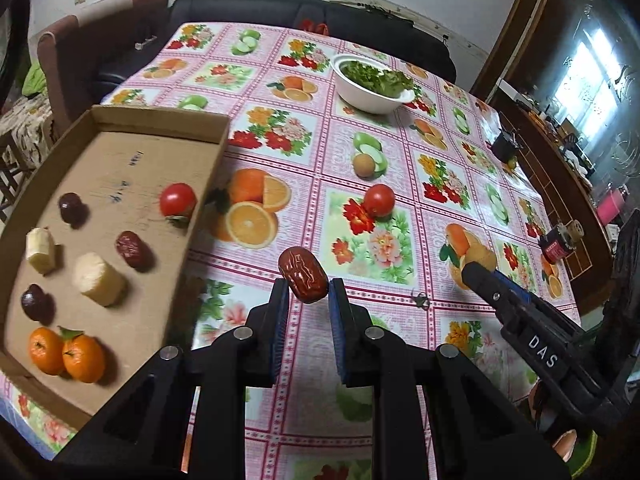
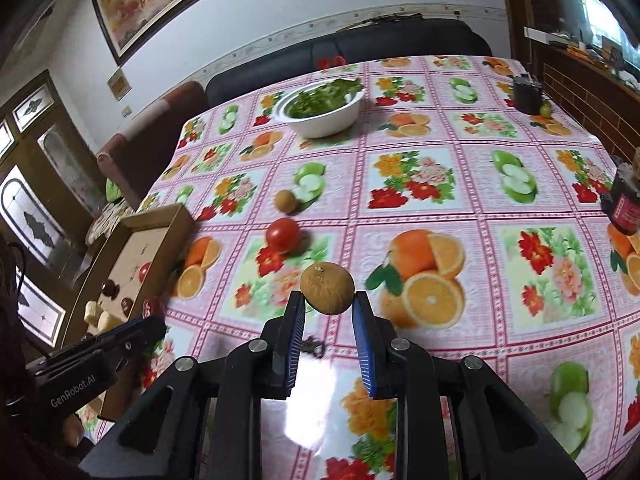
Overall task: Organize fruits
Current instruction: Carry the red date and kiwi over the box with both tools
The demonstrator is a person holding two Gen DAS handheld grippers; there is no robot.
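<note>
My left gripper (image 1: 308, 292) is shut on a red date (image 1: 303, 280) and holds it above the table, right of the cardboard tray (image 1: 120, 168). The tray holds a tomato (image 1: 178, 200), dates, banana pieces and two tangerines (image 1: 66, 354). My right gripper (image 2: 328, 300) is shut on a brown round fruit (image 2: 327, 288), lifted over the table; it also shows in the left wrist view (image 1: 478, 260). On the tablecloth lie a red tomato (image 1: 379, 199) (image 2: 283, 233) and another brown round fruit (image 1: 363, 164) (image 2: 285, 201).
A white bowl of greens (image 1: 370, 80) (image 2: 320, 108) stands at the far side. A dark jar (image 2: 626, 204) and a dark cup (image 2: 528, 96) stand at the right edge. A small key (image 1: 420, 301) lies near my grippers. Chairs and a sofa ring the table.
</note>
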